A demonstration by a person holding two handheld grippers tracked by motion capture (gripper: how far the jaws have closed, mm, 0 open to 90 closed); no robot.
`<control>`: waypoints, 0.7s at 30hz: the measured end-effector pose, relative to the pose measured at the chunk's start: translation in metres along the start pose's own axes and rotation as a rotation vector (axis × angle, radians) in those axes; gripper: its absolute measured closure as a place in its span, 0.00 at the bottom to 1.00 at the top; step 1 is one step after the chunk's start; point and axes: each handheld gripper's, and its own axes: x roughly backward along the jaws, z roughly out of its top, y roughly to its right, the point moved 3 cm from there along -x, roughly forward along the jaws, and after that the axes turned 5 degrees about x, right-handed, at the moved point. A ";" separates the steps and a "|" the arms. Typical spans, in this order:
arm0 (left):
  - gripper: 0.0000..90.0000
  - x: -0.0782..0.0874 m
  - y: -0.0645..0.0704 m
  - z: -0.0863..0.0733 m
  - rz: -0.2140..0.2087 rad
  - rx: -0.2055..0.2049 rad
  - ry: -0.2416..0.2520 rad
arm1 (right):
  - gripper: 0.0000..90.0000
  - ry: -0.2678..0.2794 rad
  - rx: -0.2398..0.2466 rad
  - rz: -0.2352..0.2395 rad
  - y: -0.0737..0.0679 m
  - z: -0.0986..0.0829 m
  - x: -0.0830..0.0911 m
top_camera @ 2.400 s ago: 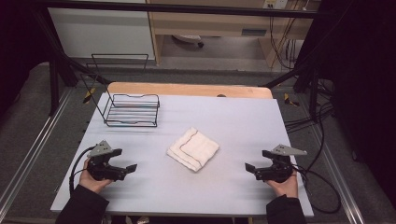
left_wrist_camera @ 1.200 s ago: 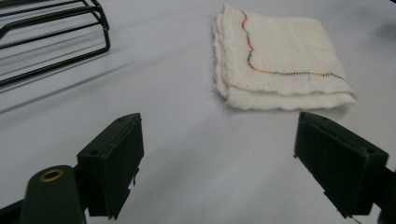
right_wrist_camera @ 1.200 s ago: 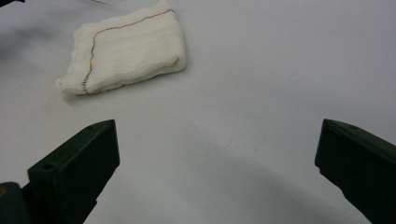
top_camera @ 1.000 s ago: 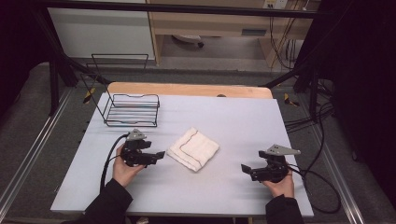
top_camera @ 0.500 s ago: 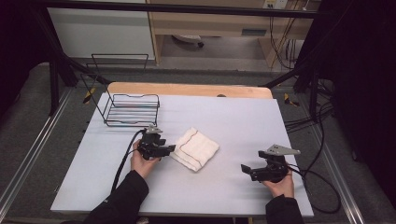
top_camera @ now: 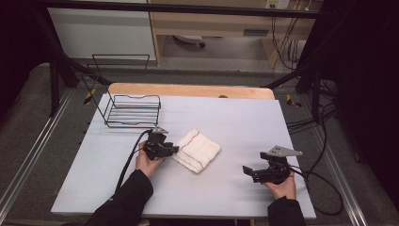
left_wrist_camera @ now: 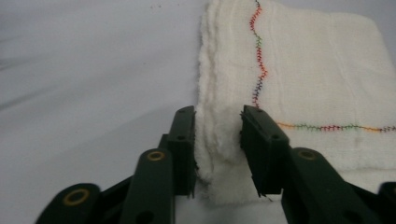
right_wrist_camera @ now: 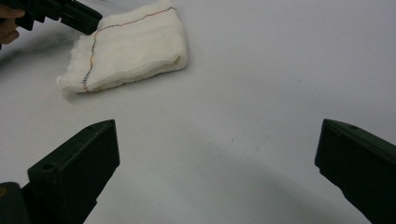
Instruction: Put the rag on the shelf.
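Observation:
A folded white towel with coloured stitching lies near the middle of the pale table. My left gripper is at the towel's left edge. In the left gripper view the towel has its thick folded edge pinched between the two jaws of the left gripper, and the cloth bulges between them. My right gripper rests low at the front right, well apart from the towel. Its jaws stand wide open over bare table in the right gripper view, with the towel far ahead at upper left.
A black wire basket stands at the table's back left, just behind my left hand. A wooden board runs along the far edge. Cables trail off the right side. Bare table lies between the towel and my right gripper.
My left gripper has travelled from the front left of the table up and right to the towel's edge and closed on it. The right gripper has stayed almost still.

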 end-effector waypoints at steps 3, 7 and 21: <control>0.84 0.000 0.001 0.000 -0.023 0.020 -0.013 | 0.01 -0.001 0.000 -0.001 0.000 0.000 0.000; 0.89 0.002 0.003 -0.001 -0.015 0.022 -0.015 | 0.01 -0.004 0.003 0.001 0.000 0.000 0.000; 0.91 0.027 0.014 -0.016 -0.041 0.008 -0.004 | 0.01 -0.007 -0.003 0.006 -0.001 0.000 -0.001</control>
